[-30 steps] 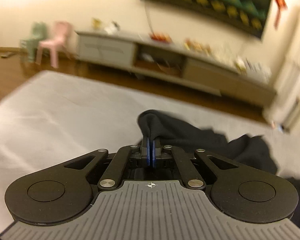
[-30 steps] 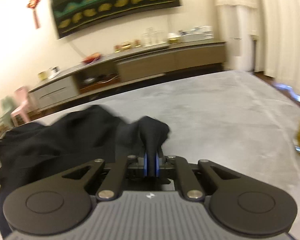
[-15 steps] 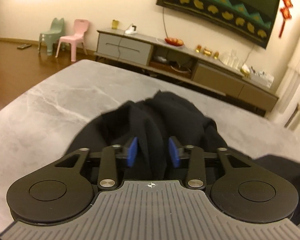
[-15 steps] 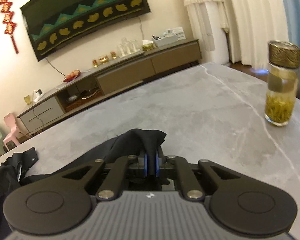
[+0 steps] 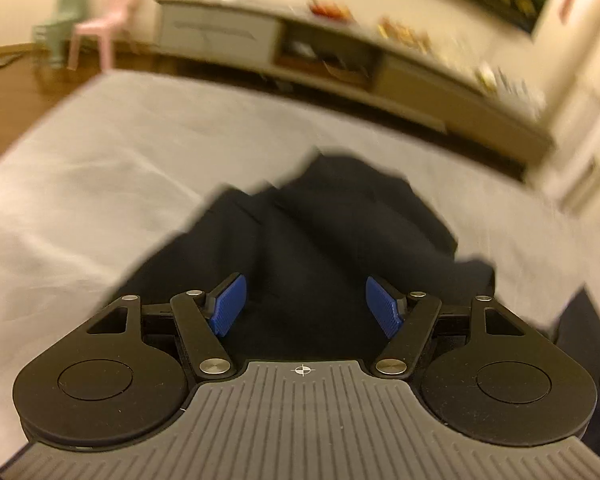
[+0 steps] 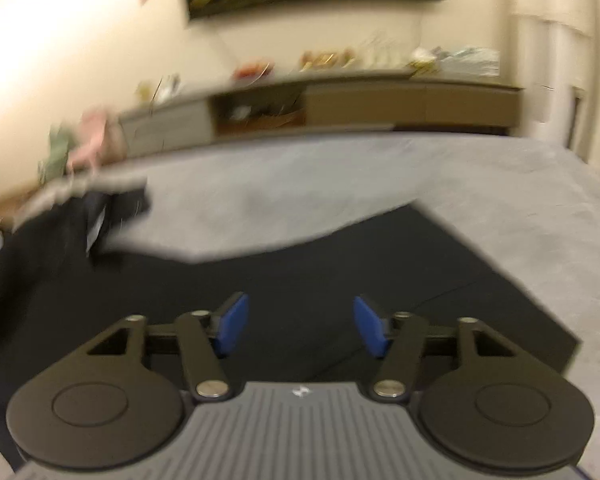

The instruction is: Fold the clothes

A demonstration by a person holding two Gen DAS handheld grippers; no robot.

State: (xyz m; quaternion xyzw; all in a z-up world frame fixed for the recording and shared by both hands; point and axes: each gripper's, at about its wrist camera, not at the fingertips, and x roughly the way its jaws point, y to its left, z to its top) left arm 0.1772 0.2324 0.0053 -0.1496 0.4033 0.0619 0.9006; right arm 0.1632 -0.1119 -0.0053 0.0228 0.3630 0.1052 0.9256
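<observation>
Tools [image 5: 304, 306] [image 6: 298, 326] opening above dark garment [image 5: 340, 220]

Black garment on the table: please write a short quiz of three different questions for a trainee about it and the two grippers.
1. True or false: the left gripper pinches the garment.
2. In the right wrist view, the garment under the right gripper lies: A flat, B rolled up, C hanging in the air?
3. What colour are the pads?

Key: 1 false, its jaws are opening and the pads stand apart from the cloth; 2 A; 3 blue.
</observation>
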